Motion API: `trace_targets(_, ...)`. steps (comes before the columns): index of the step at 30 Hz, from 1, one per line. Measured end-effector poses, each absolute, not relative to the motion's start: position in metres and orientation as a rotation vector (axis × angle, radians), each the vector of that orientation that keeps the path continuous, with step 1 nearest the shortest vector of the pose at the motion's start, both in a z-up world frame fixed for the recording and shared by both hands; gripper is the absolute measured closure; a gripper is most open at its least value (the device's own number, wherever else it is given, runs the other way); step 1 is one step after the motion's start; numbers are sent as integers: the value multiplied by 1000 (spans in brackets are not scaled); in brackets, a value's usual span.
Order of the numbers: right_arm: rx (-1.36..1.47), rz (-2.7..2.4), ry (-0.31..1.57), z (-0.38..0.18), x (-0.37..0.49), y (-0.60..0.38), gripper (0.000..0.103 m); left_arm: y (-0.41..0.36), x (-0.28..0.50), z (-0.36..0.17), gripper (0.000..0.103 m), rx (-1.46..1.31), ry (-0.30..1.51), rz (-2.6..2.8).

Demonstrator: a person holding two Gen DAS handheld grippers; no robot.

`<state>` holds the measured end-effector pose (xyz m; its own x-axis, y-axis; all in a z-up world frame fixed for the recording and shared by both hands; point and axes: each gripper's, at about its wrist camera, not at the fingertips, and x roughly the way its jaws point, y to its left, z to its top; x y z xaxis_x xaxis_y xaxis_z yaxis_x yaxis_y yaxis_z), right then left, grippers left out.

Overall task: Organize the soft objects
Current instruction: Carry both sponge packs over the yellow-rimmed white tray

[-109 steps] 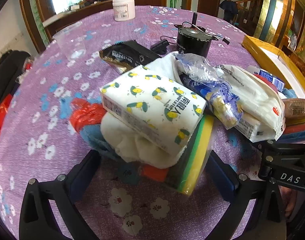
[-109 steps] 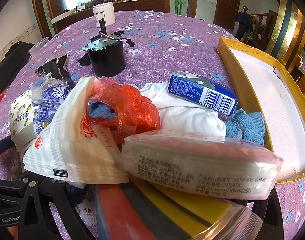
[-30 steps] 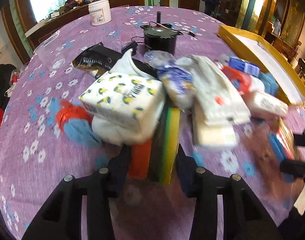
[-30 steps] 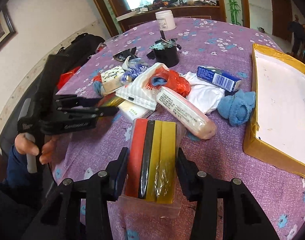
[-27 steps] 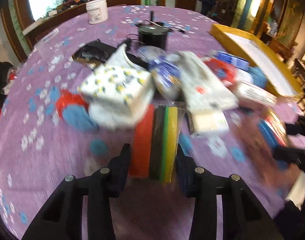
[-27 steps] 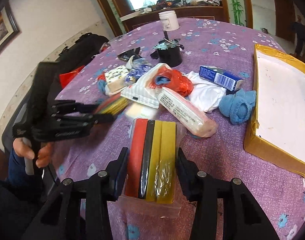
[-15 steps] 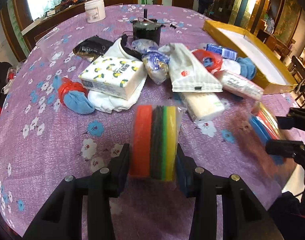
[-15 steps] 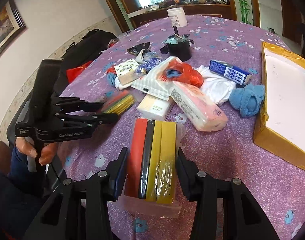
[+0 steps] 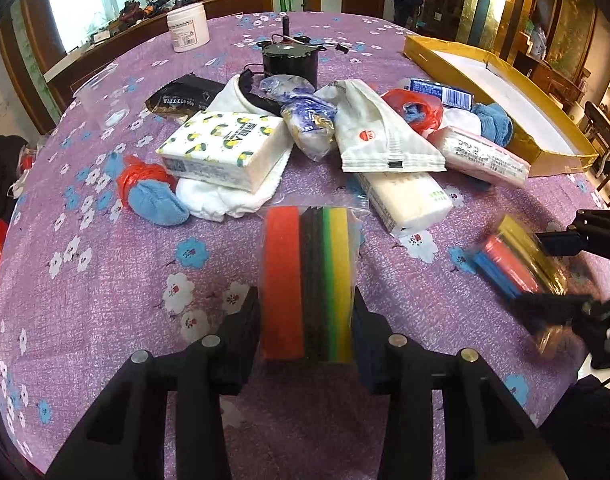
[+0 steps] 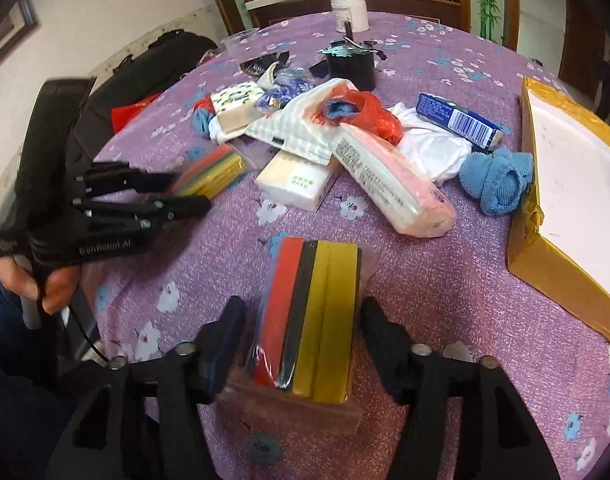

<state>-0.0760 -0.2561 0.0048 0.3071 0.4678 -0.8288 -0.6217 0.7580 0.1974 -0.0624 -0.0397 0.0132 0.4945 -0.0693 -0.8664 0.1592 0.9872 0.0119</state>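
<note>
Your left gripper (image 9: 307,322) is clamped on a bagged sponge pack (image 9: 308,280), and your right gripper (image 10: 303,326) is squeezing another pack (image 10: 311,320), both held above the table (image 9: 105,280), near the soft pile (image 9: 345,144).

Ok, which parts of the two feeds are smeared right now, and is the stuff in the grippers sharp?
Left wrist view: the held sponge pack is sharp; the right gripper at the frame's right edge is motion-blurred. Right wrist view: its own sponge pack is sharp; the left gripper and its load are smeared. Fisheye bending curves the table edge.
</note>
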Motion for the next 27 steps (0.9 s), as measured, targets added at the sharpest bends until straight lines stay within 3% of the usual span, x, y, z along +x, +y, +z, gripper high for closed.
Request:
trace_targets(4, -232, 719, 1034, 3, -83, -255, 33, -38, -64, 13, 63, 92, 1038, -138)
trace_targets(5, -236, 724, 1039, 2, -85, -256, 36, -38, -64, 13, 63, 93, 1036, -138)
trace_targets(6, -247, 720, 1029, 2, -87, -257, 52, -38, -65, 14, 64, 93, 1031, -140)
trace_targets(7, -255, 720, 1022, 2, -88, -258, 54, -38, -65, 14, 64, 88, 1027, -142)
trace_targets(19, 2, 803, 845, 65, -80, -298, 55, -39, -75, 67, 64, -28, 903, -229)
trace_targets(27, 113, 664, 781, 80, -57, -345, 55, -95, -46, 104, 64, 2, 846, -337)
